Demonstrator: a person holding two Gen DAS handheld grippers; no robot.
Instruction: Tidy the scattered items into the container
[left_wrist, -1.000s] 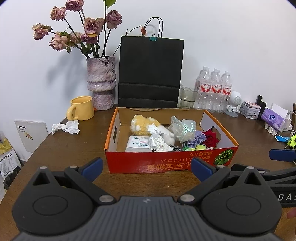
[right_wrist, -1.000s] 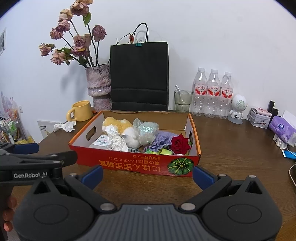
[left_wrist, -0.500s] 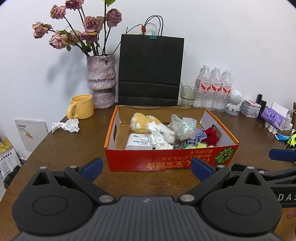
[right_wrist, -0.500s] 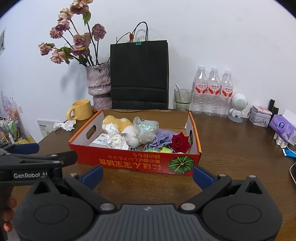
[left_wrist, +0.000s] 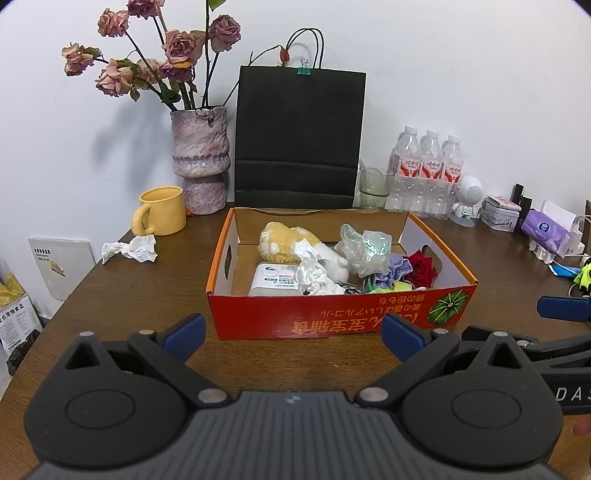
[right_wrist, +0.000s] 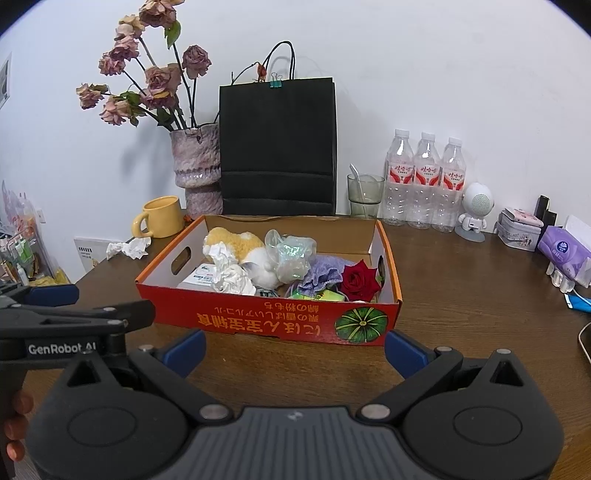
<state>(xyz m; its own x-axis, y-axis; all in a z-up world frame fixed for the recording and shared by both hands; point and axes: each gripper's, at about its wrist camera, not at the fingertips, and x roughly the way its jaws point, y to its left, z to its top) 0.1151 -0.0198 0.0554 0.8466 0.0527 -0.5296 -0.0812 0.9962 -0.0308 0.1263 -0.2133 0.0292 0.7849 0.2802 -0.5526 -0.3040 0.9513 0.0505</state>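
Left wrist view: left hand-held gripper (left_wrist: 291, 334) spread wide, empty, hovering over the brown wooden desk (left_wrist: 122, 295) before the red cardboard box (left_wrist: 332, 317). A crumpled white tissue (left_wrist: 129, 249) lies beside the yellow mug (left_wrist: 160, 210), outside the box.

Right wrist view: right hand-held gripper (right_wrist: 295, 349) also spread, empty, facing that box (right_wrist: 266, 321).

Red cardboard box (left_wrist: 332, 317) mid-worktop, heaped with items; crumpled white tissue (left_wrist: 130, 249) loose near the left edge.
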